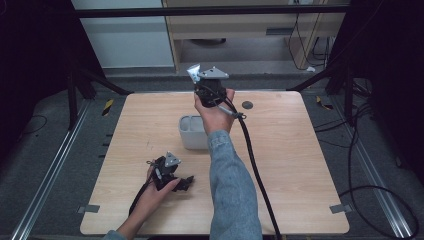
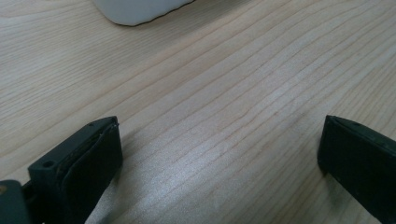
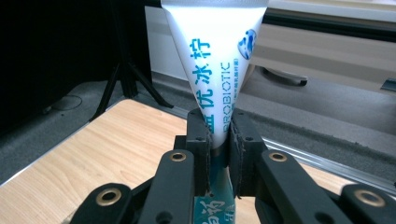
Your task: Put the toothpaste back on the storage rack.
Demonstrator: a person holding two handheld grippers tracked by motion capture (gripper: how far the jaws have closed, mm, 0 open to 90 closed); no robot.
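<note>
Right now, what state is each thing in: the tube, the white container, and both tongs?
Probiotic tube: lifted off the table, clamped near its narrow end, wide crimped end pointing away from the tongs.
White container: upright on the table, open at the top; contents cannot be told.
Right tongs: shut on the probiotic tube, raised beyond the white container.
Left tongs: open, nothing between them, low over the table.

Right arm (image 1: 231,190) in a grey-blue denim sleeve, cuff buttoned close at the wrist. Right gripper (image 1: 194,73): black body, grey three-cornered plate on top, thick black cable trailing off toward 5 o'clock. Brass-ringed screw holes on its black linkage arms. Left gripper (image 1: 188,182): same black build, grey plate at 12 o'clock, thin cable, ribbed pads (image 2: 93,163).
</note>
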